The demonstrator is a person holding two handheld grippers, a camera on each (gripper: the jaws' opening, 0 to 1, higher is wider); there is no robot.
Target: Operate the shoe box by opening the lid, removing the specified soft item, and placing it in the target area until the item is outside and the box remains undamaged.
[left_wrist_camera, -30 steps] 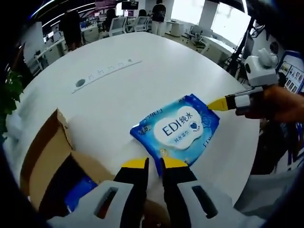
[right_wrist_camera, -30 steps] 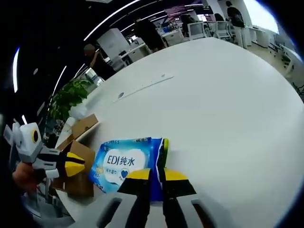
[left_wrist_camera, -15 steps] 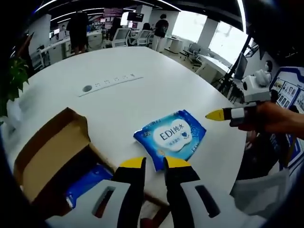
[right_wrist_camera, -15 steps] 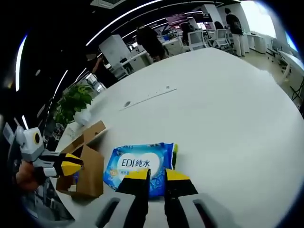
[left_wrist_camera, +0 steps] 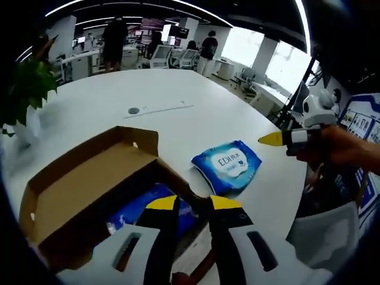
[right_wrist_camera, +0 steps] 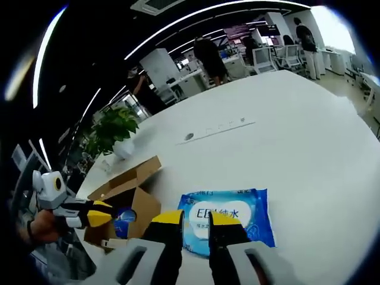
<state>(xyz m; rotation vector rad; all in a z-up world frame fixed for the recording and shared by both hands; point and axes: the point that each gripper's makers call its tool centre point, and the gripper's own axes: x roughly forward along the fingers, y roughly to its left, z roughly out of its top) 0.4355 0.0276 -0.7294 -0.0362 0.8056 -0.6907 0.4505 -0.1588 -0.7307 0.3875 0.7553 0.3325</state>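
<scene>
Open-plan office. Large white table (left_wrist_camera: pixel 178 89) with an inset socket strip (left_wrist_camera: pixel 159 108), in a wide room under long ceiling light strips (right_wrist_camera: pixel 196 15). Behind it, desks with monitors (right_wrist_camera: pixel 259 55) and office chairs (left_wrist_camera: pixel 161 54); several people (left_wrist_camera: pixel 209 47) standing among them. Big windows (left_wrist_camera: pixel 285 56) on one side. Potted plant (right_wrist_camera: pixel 113 127) at the table edge.

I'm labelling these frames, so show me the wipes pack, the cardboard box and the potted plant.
wipes pack (left_wrist_camera: pixel 227 165), left gripper view, on its white label.
cardboard box (left_wrist_camera: pixel 89 178), left gripper view, on the inner face of its open lid.
potted plant (right_wrist_camera: pixel 113 127), right gripper view, on its green leaves.
</scene>
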